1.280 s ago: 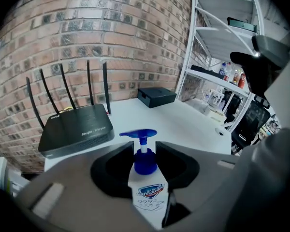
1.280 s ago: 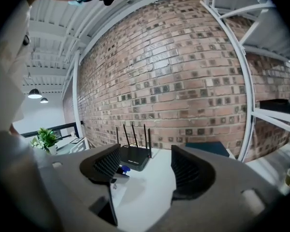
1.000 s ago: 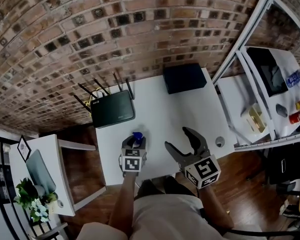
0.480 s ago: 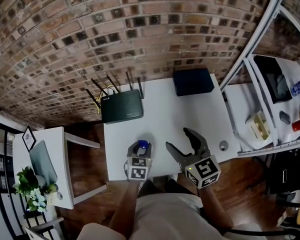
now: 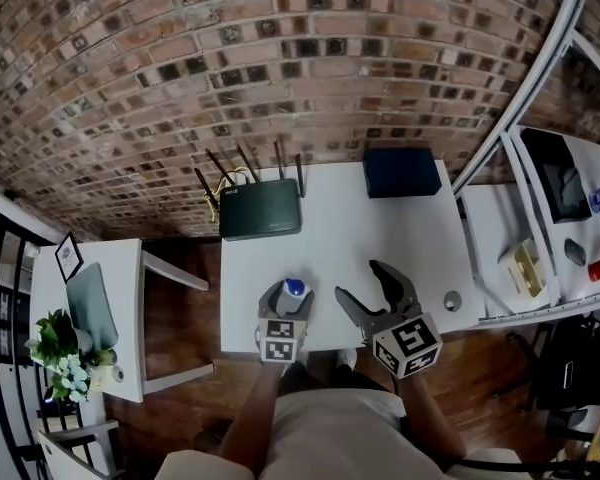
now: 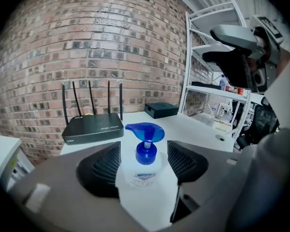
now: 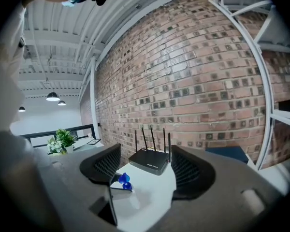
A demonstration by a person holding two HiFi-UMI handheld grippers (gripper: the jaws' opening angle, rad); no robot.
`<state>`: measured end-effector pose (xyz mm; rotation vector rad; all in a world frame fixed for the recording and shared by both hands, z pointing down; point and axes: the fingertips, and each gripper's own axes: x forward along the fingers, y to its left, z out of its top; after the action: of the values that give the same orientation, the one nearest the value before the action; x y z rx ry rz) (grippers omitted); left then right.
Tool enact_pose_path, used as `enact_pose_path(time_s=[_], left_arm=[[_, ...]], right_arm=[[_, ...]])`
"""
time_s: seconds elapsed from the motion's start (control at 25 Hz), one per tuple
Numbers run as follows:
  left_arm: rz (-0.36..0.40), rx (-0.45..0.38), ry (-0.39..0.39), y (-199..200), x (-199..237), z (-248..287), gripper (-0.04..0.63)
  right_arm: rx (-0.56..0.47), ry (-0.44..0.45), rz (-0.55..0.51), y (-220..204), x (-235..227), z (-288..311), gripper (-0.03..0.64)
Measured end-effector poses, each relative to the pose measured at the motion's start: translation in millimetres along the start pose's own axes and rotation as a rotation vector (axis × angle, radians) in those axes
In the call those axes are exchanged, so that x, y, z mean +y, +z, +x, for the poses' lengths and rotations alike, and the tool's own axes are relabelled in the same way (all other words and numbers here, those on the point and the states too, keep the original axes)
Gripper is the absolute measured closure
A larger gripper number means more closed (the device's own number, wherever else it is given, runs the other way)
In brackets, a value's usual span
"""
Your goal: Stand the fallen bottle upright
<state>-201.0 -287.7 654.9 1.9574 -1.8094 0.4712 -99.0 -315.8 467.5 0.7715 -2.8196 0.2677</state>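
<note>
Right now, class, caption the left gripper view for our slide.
The pump bottle stands upright inside the left claw, whose jaws have just been opening; router behind on table.

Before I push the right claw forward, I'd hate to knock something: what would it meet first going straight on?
Probably the black router, dead ahead between the open jaws of the right claw, with only bare white table before it. The pump bottle stands left of that line. Depth is unclear.

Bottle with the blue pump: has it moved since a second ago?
Yes. The bottle has shifted toward the near edge of the table, away from the router.
</note>
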Motion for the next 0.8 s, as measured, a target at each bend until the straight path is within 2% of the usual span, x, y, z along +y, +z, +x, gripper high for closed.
enact_pose_path(time_s=[0.16,0.24,0.36,0.48,0.6,0.72,0.8], left_arm=[[-0.022,-0.017,0.042,-2,8,-18,0.256],[-0.011,-0.037,0.047,2,5,-30,0.221],[0.011,-0.07,0.077,14,-1,-54,0.221],[-0.001,-0.134,0.144,35,0,-82,0.227],[-0.059,-0.225,0.203,57,3,-120,0.246],[-0.11,-0.292,0.211,78,2,-155,0.245],[-0.112,-0.33,0.219,88,2,-176,0.241]], right_arm=[[-0.001,0.025,0.001,-4,4,-6,0.301],[0.001,0.042,0.007,-8,6,-10,0.301],[0.0,0.071,0.031,-17,9,-16,0.301],[0.001,0.118,0.061,-28,15,-15,0.301],[0.014,0.159,0.07,-37,30,-15,0.301],[-0.005,0.168,0.046,-29,46,-24,0.301],[-0.026,0.153,0.022,-21,56,-32,0.301]])
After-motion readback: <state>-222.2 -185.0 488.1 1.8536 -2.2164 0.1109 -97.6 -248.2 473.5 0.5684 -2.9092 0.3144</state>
